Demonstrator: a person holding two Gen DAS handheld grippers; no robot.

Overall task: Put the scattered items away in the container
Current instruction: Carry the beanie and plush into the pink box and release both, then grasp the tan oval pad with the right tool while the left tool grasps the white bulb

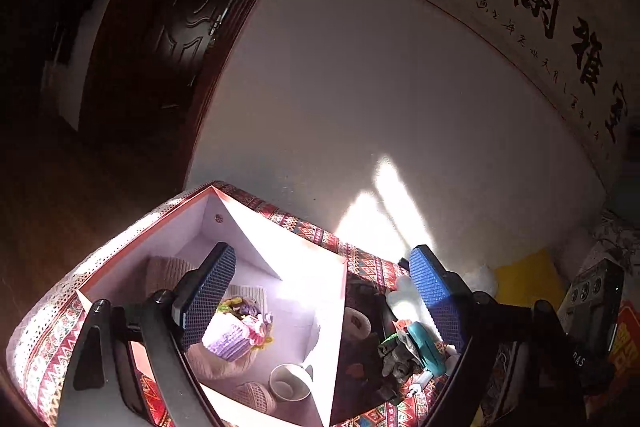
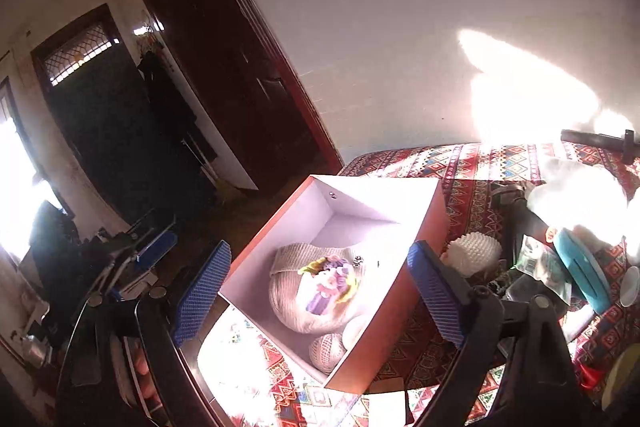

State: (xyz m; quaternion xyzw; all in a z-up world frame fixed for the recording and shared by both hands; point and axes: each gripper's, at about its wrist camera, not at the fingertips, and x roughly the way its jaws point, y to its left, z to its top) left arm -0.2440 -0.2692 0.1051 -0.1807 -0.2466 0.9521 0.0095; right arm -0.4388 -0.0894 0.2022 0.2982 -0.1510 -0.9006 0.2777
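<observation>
We held both grippers, left (image 1: 320, 291) and right (image 2: 320, 291), spread wide and empty above the box (image 2: 416, 283). Scattered items (image 1: 416, 347) lay beside it on the patterned cloth (image 2: 480, 163). Glare might have caused a misjudged grasp.

The box (image 2: 416, 247) stood on the table (image 2: 472, 163), near its left edge, with a wall (image 2: 380, 47) behind. In the box lay a bag (image 2: 296, 303) with a knitted bouquet (image 2: 328, 283) on it; a yarn ball (image 2: 326, 351) and a cup (image 1: 290, 383) lay in front of the bag. To the box's right, on the table, a dimpled ball (image 2: 476, 251) sat just beside it, and a teal case (image 2: 584, 275) lay farther right.
</observation>
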